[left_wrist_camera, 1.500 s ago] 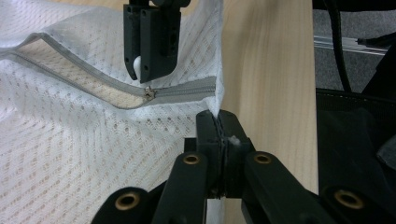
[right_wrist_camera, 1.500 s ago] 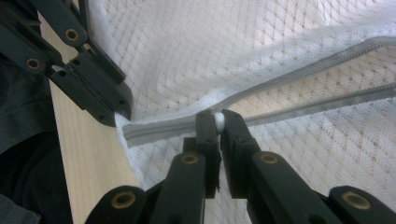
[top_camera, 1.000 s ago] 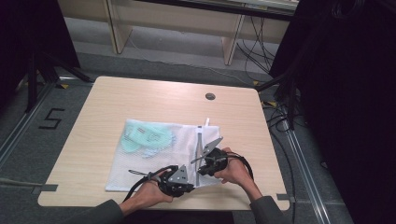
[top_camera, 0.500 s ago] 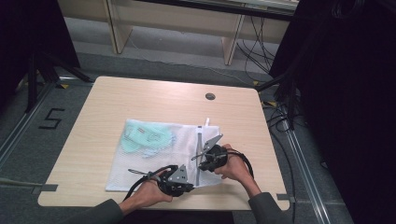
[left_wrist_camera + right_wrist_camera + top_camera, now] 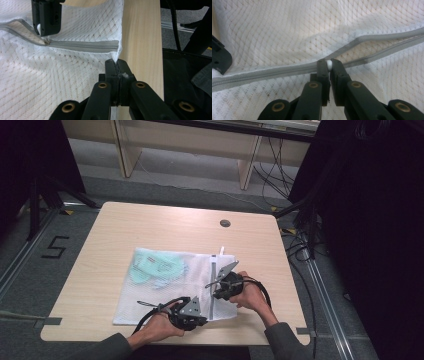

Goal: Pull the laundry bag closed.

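Note:
A white mesh bag [image 5: 150, 302] lies flat on the wooden table [image 5: 165, 225], with a teal garment [image 5: 155, 269] inside it. A grey zipper [image 5: 213, 269] runs along its right side. My left gripper [image 5: 204, 319] is shut on the bag's near corner [image 5: 117, 53], just past the zipper's end [image 5: 100, 46]. My right gripper [image 5: 216, 292] is shut on the white zipper pull [image 5: 328, 64] partway along. In the right gripper view the zipper [image 5: 274, 71] is joined to the left of the pull and split apart to its right. In the left gripper view the right gripper [image 5: 47, 17] stands at the upper left.
A round cable port [image 5: 225, 223] sits in the table's far right part. The near table edge [image 5: 150, 340] runs just below both hands. Cables [image 5: 305, 245] and a floor rail lie right of the table, with dark curtains on both sides.

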Motion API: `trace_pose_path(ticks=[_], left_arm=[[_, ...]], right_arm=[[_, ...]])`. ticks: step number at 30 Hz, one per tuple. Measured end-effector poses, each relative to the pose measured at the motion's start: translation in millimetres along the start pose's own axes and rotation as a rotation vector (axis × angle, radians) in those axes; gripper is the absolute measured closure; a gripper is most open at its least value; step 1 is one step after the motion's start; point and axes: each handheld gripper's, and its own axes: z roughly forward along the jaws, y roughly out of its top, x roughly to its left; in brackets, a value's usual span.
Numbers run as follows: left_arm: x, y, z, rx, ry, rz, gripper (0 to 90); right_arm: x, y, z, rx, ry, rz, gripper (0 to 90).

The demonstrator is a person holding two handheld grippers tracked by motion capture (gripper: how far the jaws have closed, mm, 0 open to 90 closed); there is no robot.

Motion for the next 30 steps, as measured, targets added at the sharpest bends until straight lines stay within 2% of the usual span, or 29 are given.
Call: trace_pose_path(ticks=[6, 7, 9, 10, 12, 17, 18, 20, 21, 25, 26, 30], left_arm=[[1.1, 0.3, -0.6, 0.003, 0.0, 0.002, 88.7], [1.0, 0.1, -0.3, 0.001, 0.001, -0.001, 88.7], [1.1, -0.3, -0.5, 0.003, 0.004, 0.001, 88.7], [1.1, -0.2, -0.9, 0.004, 0.005, 0.001, 88.7], [1.1, 0.3, -1.3, 0.006, 0.001, 0.0, 88.7], [0.9, 0.4, -0.7, 0.017, 0.001, 0.011, 88.8], [0.9, 0.3, -0.6, 0.017, 0.001, 0.011, 88.8], [1.0, -0.3, -0.5, 0.013, 0.002, 0.012, 88.8], [0.3, 0.0, -0.9, 0.012, 0.001, 0.012, 88.8], [0.9, 0.0, -0.4, 0.02, -0.003, 0.017, 88.8], [0.3, 0.1, -0.4, 0.015, -0.006, 0.012, 88.8], [1.2, 0.1, -0.7, 0.02, -0.001, 0.019, 88.8]], right_arm=[[-2.9, 0.3, 0.2, 0.0, -0.009, 0.004, 86.7], [-4.6, 0.6, 0.8, -0.004, -0.002, -0.012, 86.7], [-3.3, 1.2, 0.1, 0.002, -0.003, 0.01, 86.7], [-4.1, 1.6, 0.5, 0.0, -0.003, 0.001, 86.7], [-2.1, 1.9, 0.4, 0.011, 0.0, 0.019, 86.7], [-4.7, 2.3, -0.6, -0.001, -0.018, 0.001, 86.7], [-5.4, 2.2, -0.5, 0.001, -0.007, -0.002, 86.7], [-3.4, 2.1, -1.4, 0.011, -0.006, 0.033, 86.7], [-5.0, 2.5, -0.8, 0.003, -0.015, 0.016, 86.7], [-7.7, 2.5, -1.2, -0.005, -0.027, 0.005, 86.7], [-7.0, 2.5, -1.4, 0.0, -0.026, 0.019, 86.7], [-8.3, 2.9, -1.4, 0.0, -0.021, 0.024, 86.7]])
